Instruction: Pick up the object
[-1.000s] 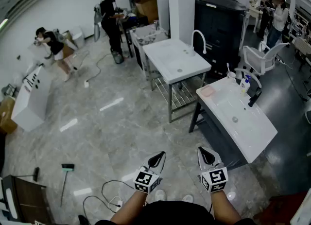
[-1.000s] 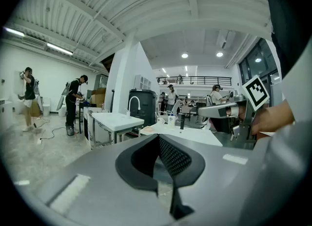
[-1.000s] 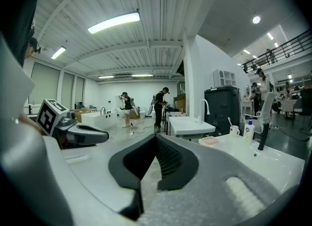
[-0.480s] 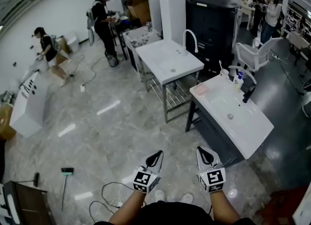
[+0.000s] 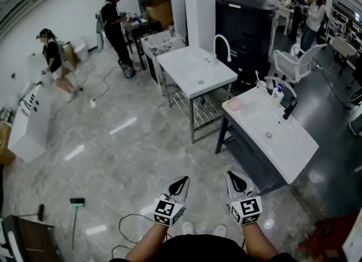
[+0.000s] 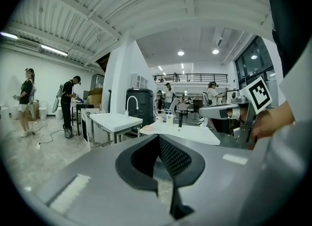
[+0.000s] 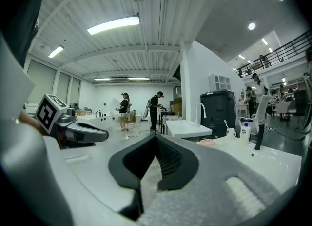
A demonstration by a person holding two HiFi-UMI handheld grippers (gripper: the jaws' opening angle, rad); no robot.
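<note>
My left gripper (image 5: 180,186) and my right gripper (image 5: 237,181) are held side by side low in the head view, above the grey floor, both shut and empty. In the left gripper view the dark pads (image 6: 170,156) meet at the tip. The right gripper view shows its pads (image 7: 168,159) closed the same way. Ahead and to the right stands a white sink counter (image 5: 288,153). On it are a pink soap dish (image 5: 236,105), a cup with a toothbrush (image 5: 261,85), a soap bottle (image 5: 277,93) and a black faucet (image 5: 289,109). Both grippers are well short of the counter.
A second white sink table (image 5: 186,63) with a curved tap (image 5: 218,46) stands farther off, before a dark cabinet (image 5: 246,23). A white chair (image 5: 294,63) is at the right. Cables (image 5: 124,227) and a broom (image 5: 76,215) lie on the floor. Several people stand at the back.
Both grippers hold their place and stay shut. The head view has swung a little, so the sinks sit slightly higher and to the left. The people at the back have shifted.
</note>
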